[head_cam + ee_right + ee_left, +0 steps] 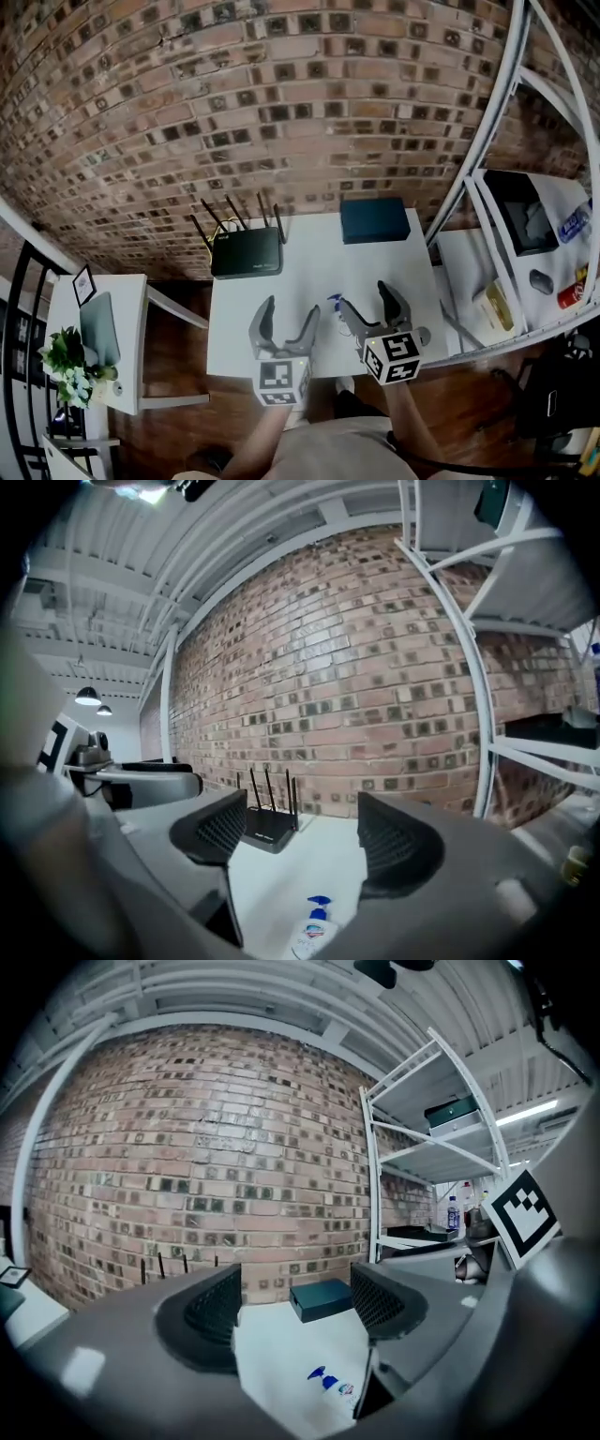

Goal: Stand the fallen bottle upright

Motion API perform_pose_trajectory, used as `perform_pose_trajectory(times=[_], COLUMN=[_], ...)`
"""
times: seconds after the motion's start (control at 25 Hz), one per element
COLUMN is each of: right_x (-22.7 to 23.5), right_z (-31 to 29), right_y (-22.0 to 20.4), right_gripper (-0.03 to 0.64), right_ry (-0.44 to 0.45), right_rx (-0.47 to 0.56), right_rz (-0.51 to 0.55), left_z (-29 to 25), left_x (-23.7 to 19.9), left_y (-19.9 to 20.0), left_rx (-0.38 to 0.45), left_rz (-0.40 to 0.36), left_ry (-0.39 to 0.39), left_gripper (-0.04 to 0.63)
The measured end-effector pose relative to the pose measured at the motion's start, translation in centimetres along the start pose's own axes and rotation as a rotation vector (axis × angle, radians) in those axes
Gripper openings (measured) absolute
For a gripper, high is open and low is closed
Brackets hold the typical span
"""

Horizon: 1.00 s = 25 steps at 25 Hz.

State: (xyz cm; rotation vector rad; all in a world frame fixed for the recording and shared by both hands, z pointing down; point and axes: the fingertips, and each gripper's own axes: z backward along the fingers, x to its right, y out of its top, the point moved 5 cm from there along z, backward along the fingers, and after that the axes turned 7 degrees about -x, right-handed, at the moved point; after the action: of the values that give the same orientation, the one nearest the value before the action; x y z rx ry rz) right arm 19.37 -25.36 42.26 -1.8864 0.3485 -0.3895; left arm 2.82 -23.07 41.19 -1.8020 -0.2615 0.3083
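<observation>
on table [309,267], blue-capped bottle [314,932], seemingly fallen

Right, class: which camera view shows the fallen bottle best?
The right gripper view: the bottle lies on the white table, blue pump and label plain. The left gripper view shows the bottle faint, white on white; the head view shows only a blue speck.

white table [309,281] held black router [246,251] at back, dark blue box [375,220] right of router, pump bottle [314,935] lay front-right of router
</observation>
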Motion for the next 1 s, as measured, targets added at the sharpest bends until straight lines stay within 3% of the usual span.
perform_pose_trajectory(times=[0.2, 0.48, 0.64, 1.0], right_x=[3.5, 4.3, 3.7, 4.3], right_z=[-3.8, -8.1, -10.7, -16.0], right_y=[-3.6, -9.4, -12.8, -18.3], right_gripper=[0.357, 0.357, 0.357, 0.315], right_ry=[0.088, 0.192, 0.194, 0.148], right_rx=[-0.141, -0.382, -0.545, -0.763], right_rz=[-0.035, -0.071, -0.047, -0.047], left_z=[-4.3, -6.5, -8.0, -10.4], left_x=[0.4, -1.9, -3.6, -5.0], left_y=[-2.5, -7.0, -9.0, -11.8], left_rx=[-0.078, -0.225, -0.255, -0.312], left_rz=[0.040, 0.090, 0.118, 0.129], left_ry=[0.033, 0.076, 0.062, 0.000], left_gripper=[0.377, 0.374, 0.360, 0.356])
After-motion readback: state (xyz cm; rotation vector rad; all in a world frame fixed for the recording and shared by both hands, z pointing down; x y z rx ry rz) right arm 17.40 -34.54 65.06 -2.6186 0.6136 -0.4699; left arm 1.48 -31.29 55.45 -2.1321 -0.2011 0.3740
